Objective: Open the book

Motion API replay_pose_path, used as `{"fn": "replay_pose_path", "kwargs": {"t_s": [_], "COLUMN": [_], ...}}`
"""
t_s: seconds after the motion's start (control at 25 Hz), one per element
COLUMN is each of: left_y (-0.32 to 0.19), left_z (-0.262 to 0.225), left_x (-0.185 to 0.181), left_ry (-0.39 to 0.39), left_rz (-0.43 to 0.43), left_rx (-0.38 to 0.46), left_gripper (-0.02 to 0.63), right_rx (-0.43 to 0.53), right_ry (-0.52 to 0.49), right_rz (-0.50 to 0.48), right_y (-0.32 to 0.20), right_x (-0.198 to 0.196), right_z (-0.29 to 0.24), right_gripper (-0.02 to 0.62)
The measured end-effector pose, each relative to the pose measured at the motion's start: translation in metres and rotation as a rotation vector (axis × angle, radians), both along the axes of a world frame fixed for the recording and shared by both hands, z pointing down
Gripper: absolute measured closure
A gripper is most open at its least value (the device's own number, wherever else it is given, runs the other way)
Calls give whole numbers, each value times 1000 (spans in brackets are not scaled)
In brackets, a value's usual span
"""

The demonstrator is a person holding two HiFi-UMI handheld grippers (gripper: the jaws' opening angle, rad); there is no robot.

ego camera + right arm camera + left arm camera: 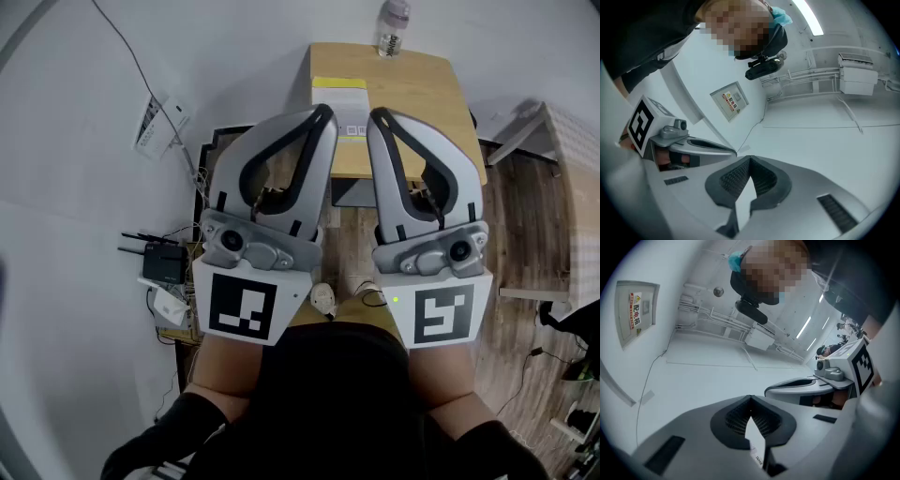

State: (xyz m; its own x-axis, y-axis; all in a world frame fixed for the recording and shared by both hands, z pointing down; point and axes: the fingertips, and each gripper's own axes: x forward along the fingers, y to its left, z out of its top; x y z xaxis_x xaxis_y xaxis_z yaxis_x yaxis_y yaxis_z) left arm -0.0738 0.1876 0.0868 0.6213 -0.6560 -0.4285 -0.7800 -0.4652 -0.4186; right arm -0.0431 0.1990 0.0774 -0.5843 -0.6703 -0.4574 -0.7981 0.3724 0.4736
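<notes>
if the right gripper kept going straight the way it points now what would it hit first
Probably the white wall: past the shut jaws of the right gripper, its own view shows only that bare surface. It seems tilted up enough to clear the table, though depth is hard to judge.

Small wooden table dead ahead, light brown top. On its left half lies the book, closed and flat, with a pale cover and a yellow band across the far end. At the far edge stands a clear bottle, upright, not touching the book.
</notes>
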Motion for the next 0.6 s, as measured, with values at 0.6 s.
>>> {"fn": "replay_pose_path", "kwargs": {"t_s": [0.6], "left_y": [-1], "left_z": [3], "left_x": [11], "left_ry": [-15], "left_rz": [7], "left_rx": [-8], "left_gripper": [599], "right_rx": [-9], "right_ry": [-6], "right_rz": [-16], "right_y": [-2], "right_x": [5], "right_z": [2], "right_gripper": [568]}}
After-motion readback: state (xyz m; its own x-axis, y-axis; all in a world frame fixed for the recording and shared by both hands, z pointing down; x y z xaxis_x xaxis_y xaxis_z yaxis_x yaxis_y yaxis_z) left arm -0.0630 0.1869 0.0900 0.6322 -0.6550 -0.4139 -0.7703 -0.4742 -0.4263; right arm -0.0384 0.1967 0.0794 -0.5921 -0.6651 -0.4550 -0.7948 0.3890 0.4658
